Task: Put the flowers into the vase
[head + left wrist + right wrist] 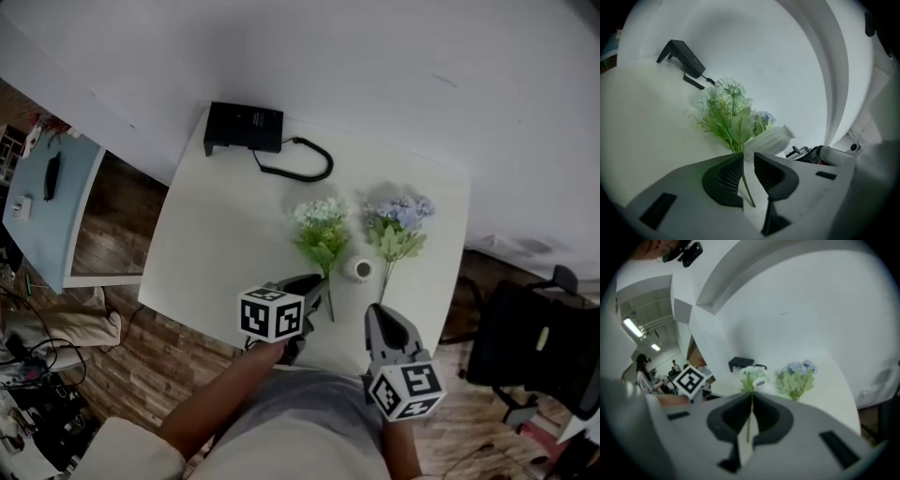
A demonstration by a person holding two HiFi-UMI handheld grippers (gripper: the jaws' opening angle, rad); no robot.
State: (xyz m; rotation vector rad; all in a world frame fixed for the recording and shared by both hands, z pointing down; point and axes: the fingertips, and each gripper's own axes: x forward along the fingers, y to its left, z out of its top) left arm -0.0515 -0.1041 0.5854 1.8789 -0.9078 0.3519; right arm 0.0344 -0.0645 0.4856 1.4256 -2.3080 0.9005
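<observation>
Both bunches look light and probably artificial, with bushy heads on thin, wiry stems. I judge the bare lower stem, below the leaves, to be the place to take hold, because the heads would crush or slip. The white-and-green flower bunch (322, 230) lies on the white surface (216, 244), left of the small white ribbed vase (359, 270). Its stem runs between the jaws of my left tongs (748, 159), which stand a narrow way apart and are not clamped on it. My right tongs (752, 399) are closed on a thin green stem. This is most likely that of the blue-and-lilac flower bunch (398, 223), which lies just right of the vase with its stem end towards them (the join itself is hidden by the jaws). The vase sits between the two stems and looks small, light and narrow-mouthed, so I expect it to tip easily if a stem pushes on its rim. By count there are two bunches, one vase, two tongs and one black box-shaped device with a curled cable (243, 127) at the far edge.
</observation>
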